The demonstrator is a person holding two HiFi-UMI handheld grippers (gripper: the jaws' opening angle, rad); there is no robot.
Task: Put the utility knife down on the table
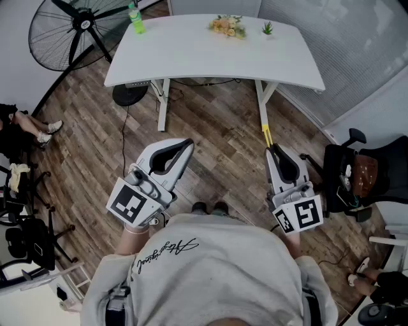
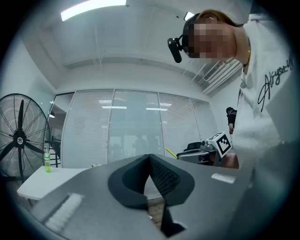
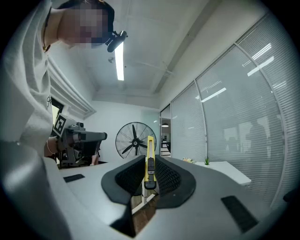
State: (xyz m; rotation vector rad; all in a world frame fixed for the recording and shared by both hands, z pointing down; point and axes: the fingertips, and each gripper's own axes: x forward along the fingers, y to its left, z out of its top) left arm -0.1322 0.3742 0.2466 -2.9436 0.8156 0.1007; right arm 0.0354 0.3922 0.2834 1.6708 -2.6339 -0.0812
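The right gripper [image 3: 149, 165] is closed on the utility knife [image 3: 150, 149]: both black textured pads press against the flat sides of the yellow handle, which stands on edge between them with its black slider facing the camera. The front end of the knife projects beyond the jaw tips, away from the person (in the head view it shows as a short yellow strip ahead of the gripper). The knife is held in the air over the wooden floor [image 1: 217, 134], well apart from the white tabletop [image 1: 210, 54], which stands ahead of the person. The left gripper [image 2: 150, 161] is closed and holds nothing: its pads meet at the tips, and only floor shows through the narrow gap below them. Both grippers are held level, side by side in front of the person's white shirt [image 1: 210, 267], each with its marker cube [image 1: 132, 204] at the end nearest the body. Each gripper view shows the other gripper off to the side, at about the same height. The tabletop carries a green bottle [image 1: 136, 19] at its far left corner, a flower arrangement [image 1: 228, 25] near the middle of the far edge, and a small potted plant [image 1: 268, 28] just to the right of the flowers. A large floor fan [image 1: 76, 28] stands beside the left end of the tabletop. A black office chair [image 1: 360, 175] stands to the person's right.
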